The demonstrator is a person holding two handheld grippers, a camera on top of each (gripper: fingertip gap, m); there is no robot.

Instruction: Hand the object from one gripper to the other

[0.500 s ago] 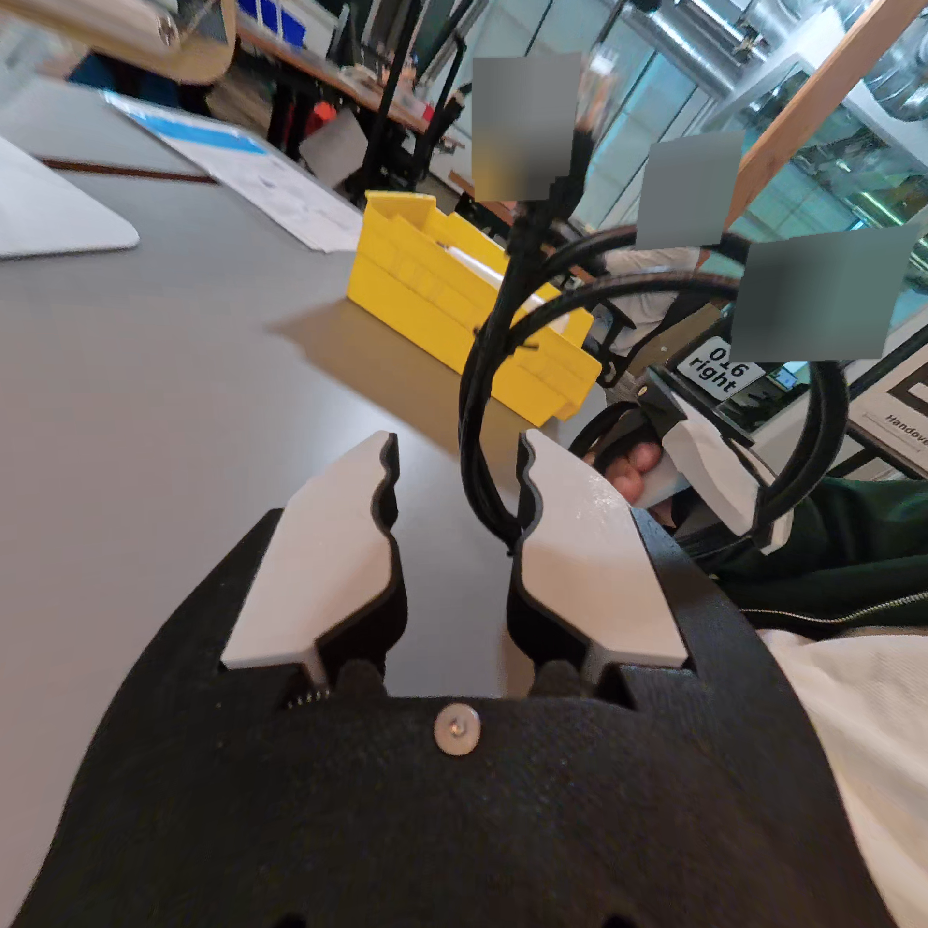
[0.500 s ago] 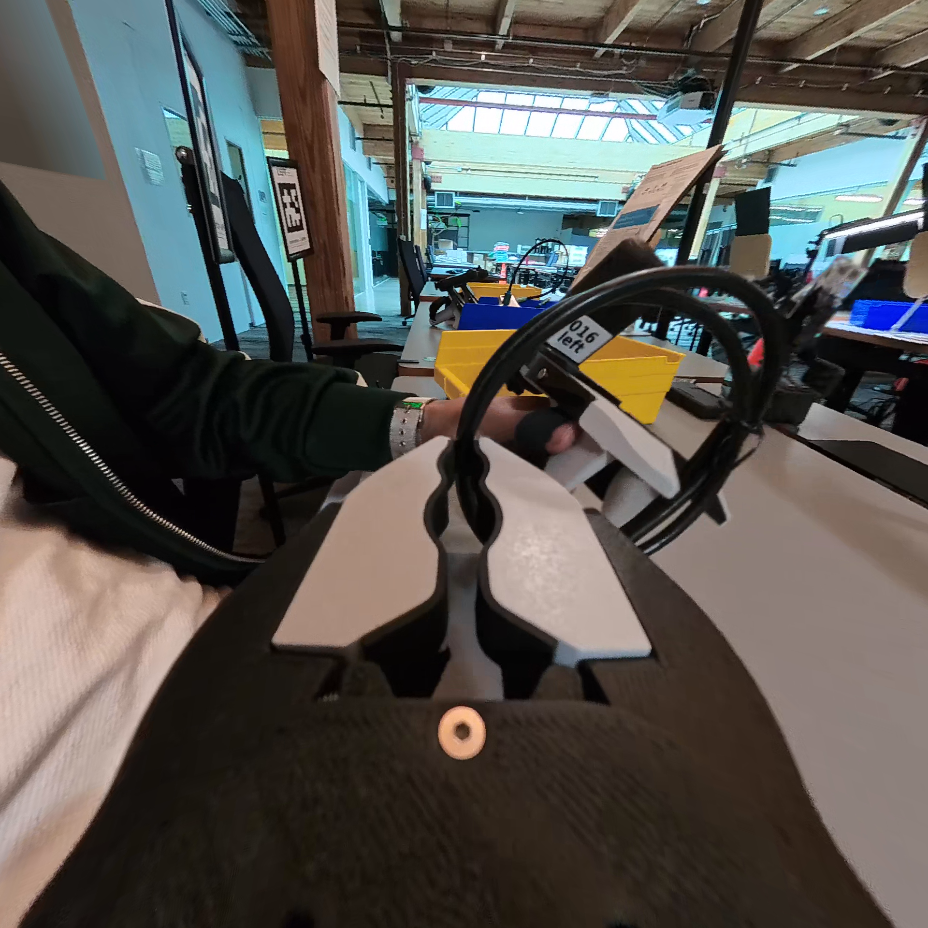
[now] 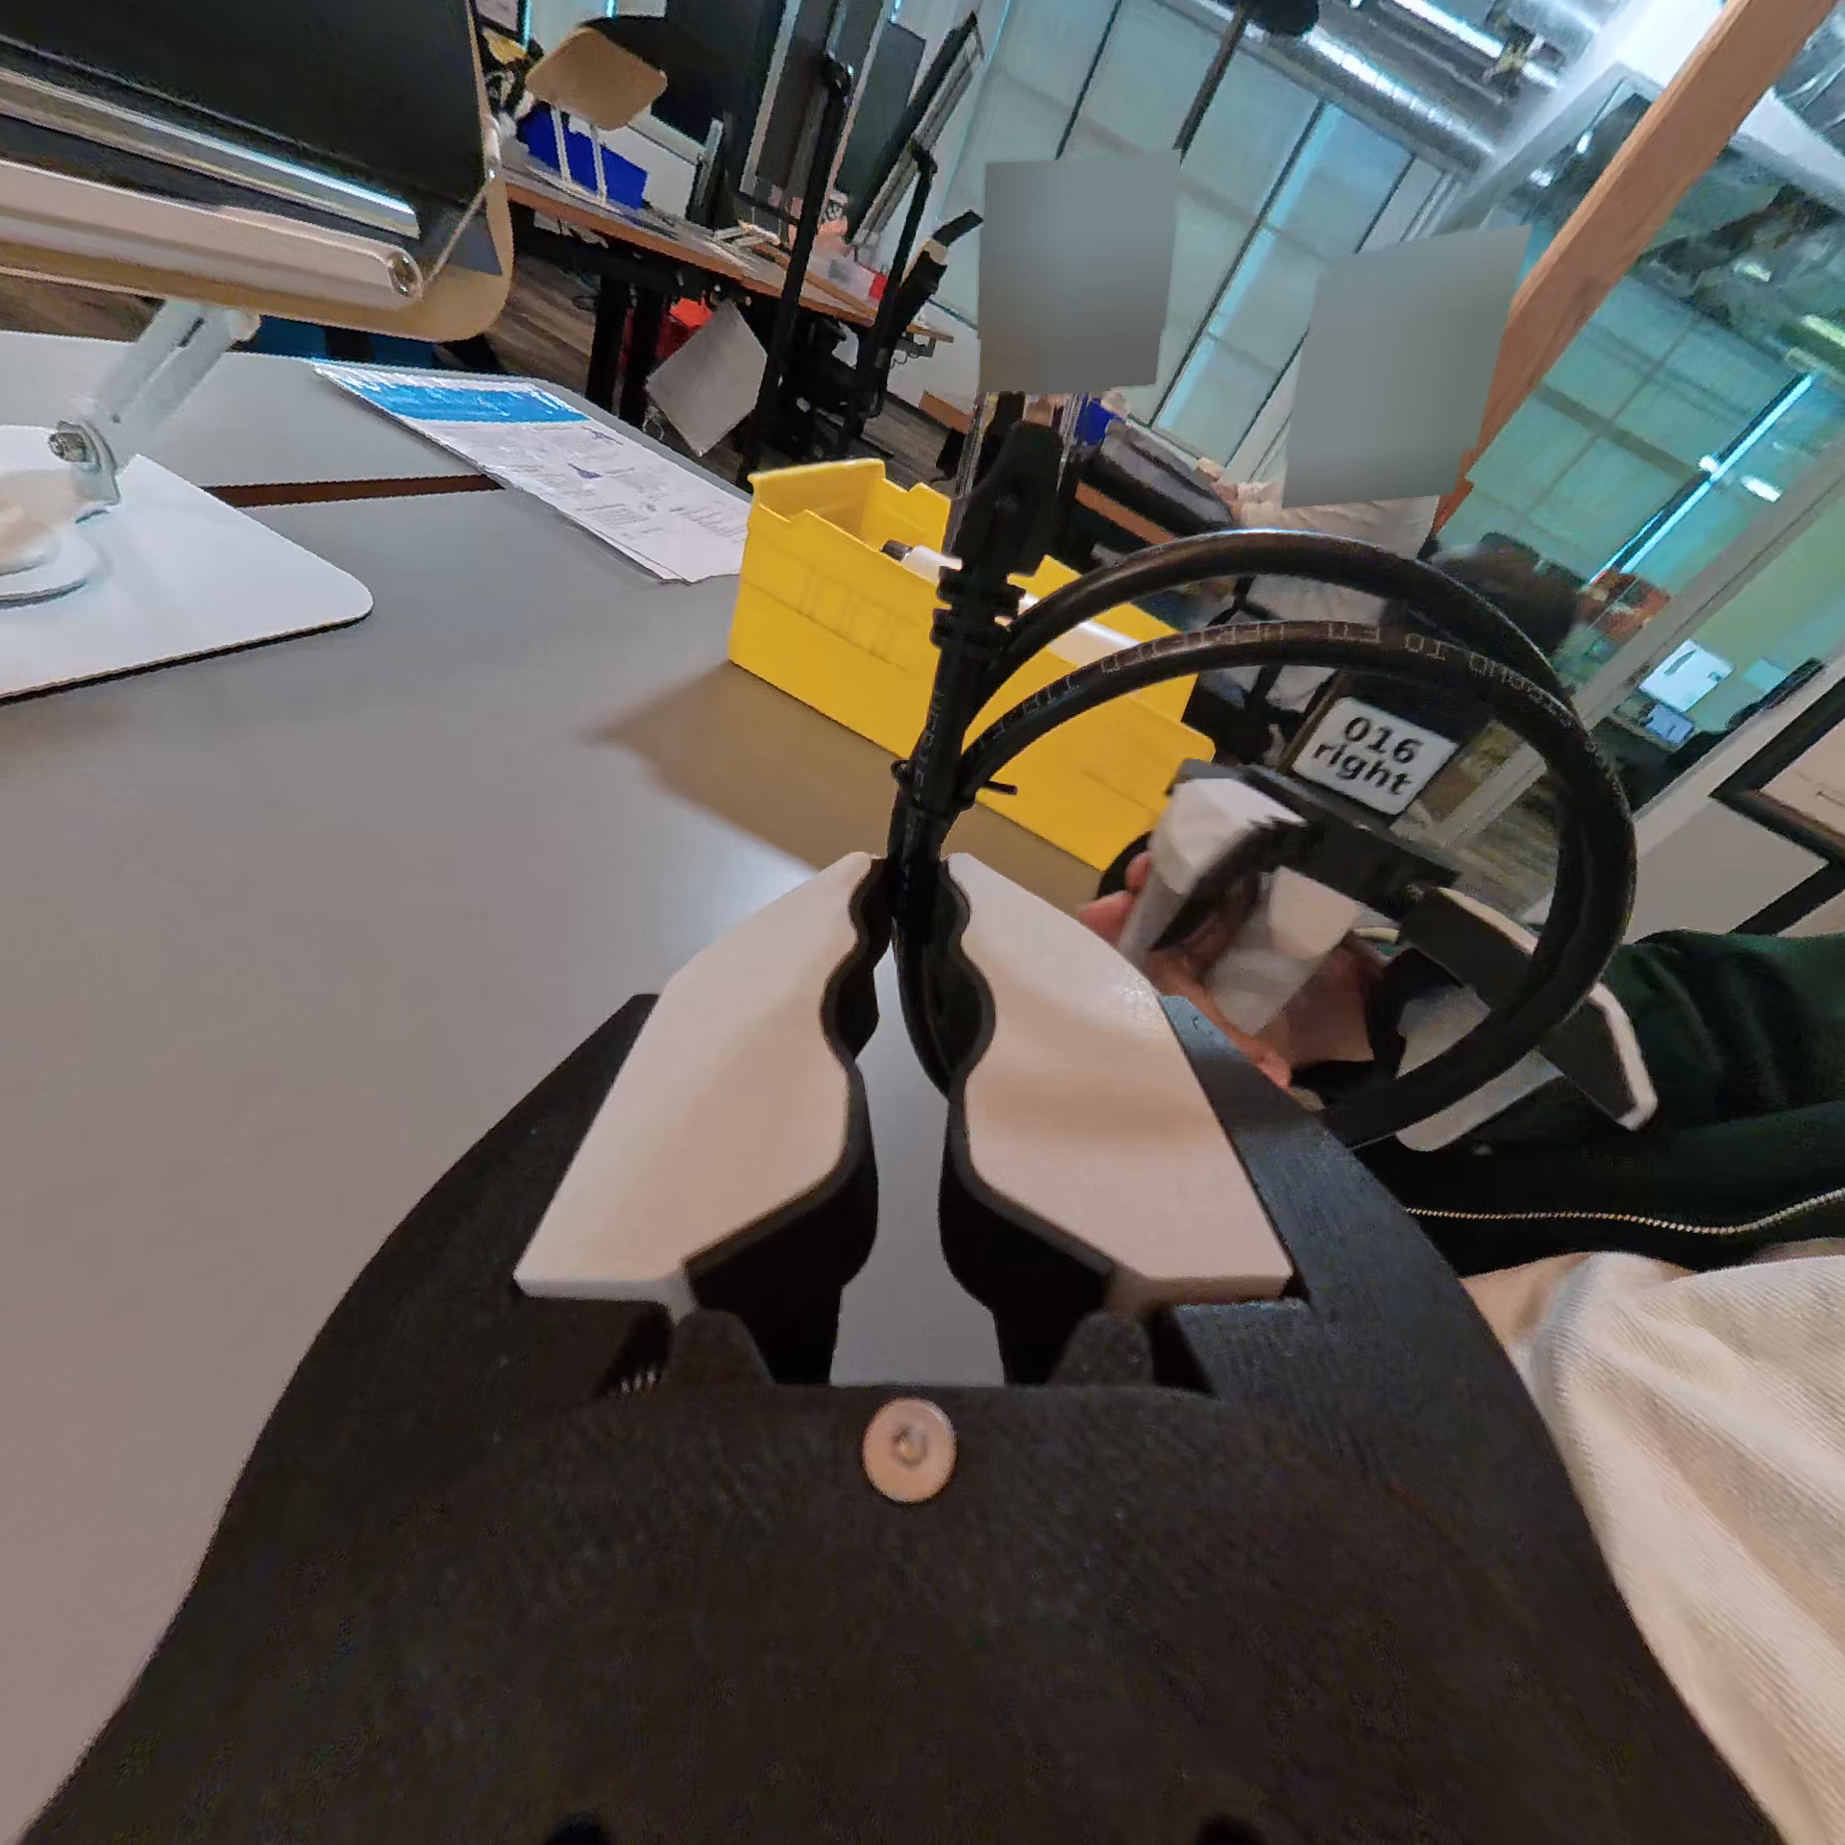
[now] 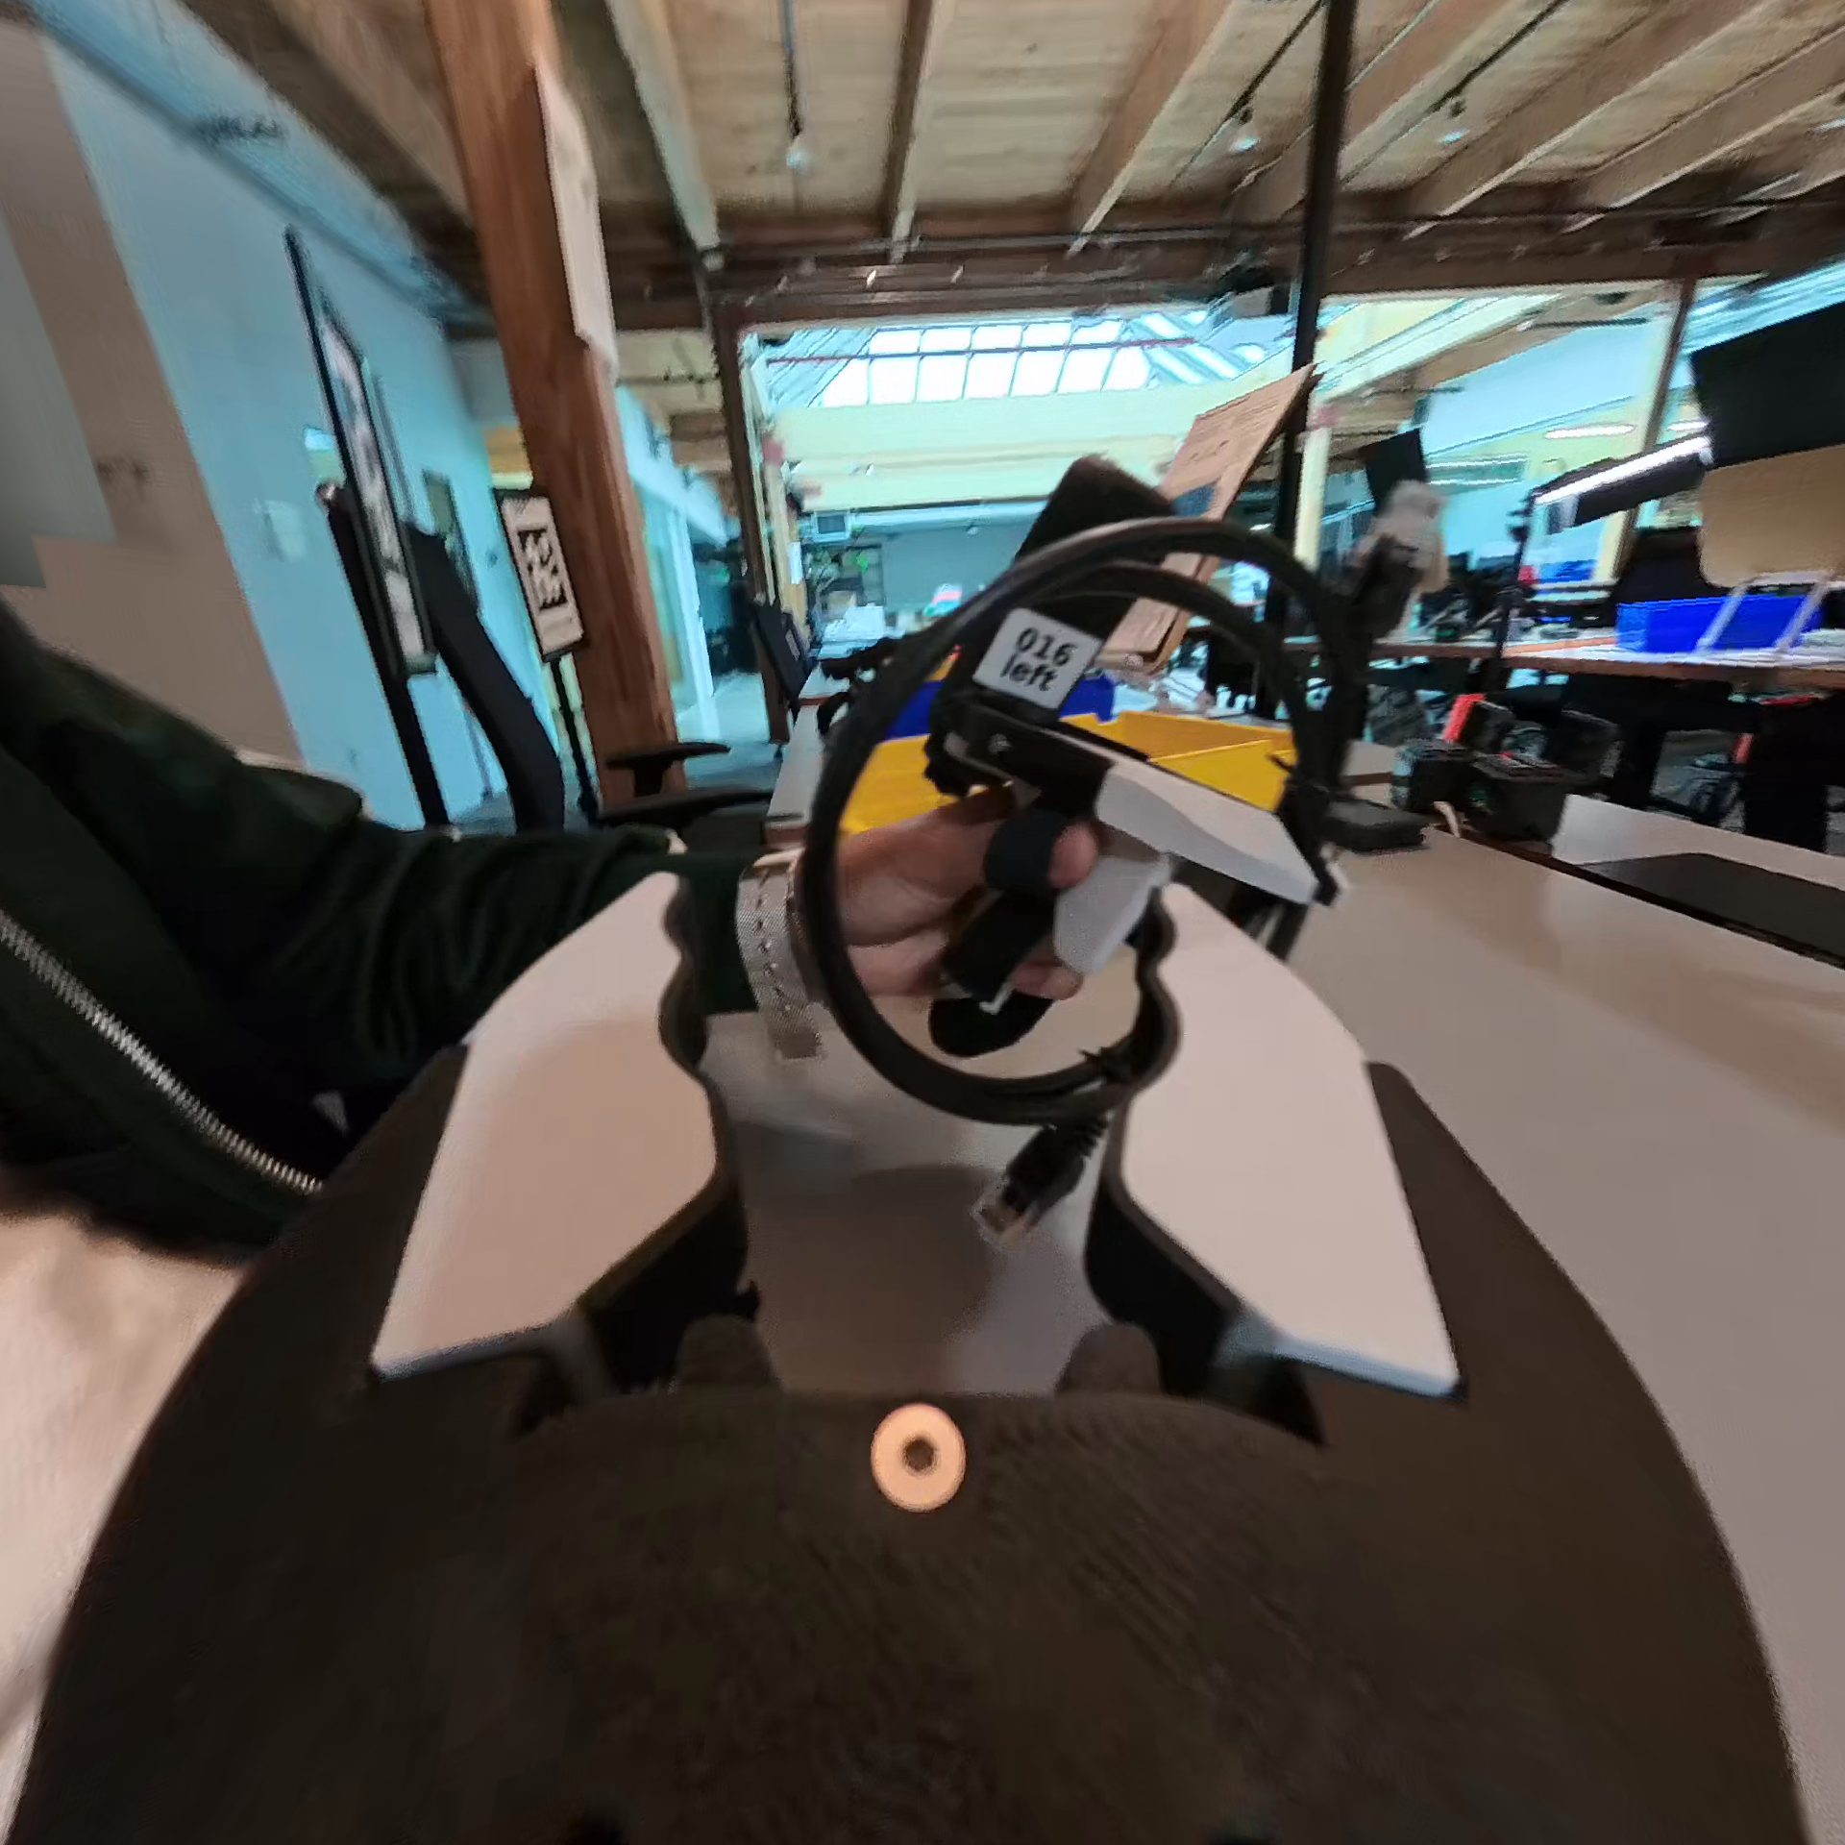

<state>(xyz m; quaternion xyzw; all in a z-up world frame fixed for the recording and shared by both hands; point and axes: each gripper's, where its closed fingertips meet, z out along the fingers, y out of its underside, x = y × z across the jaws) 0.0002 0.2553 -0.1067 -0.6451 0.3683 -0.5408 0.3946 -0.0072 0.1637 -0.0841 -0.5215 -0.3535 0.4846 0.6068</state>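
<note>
Right gripper (image 4: 914, 983) is wide open; the coiled black cable (image 4: 1008, 1083) hangs from the left gripper (image 4: 1308, 879) just beyond it, above the surface (image 4: 1597, 1048).

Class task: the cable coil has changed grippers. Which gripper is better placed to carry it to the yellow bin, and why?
Left. The left gripper is shut on the cable, and the yellow bin lies just ahead of it. The right gripper is open and holds nothing.
</note>
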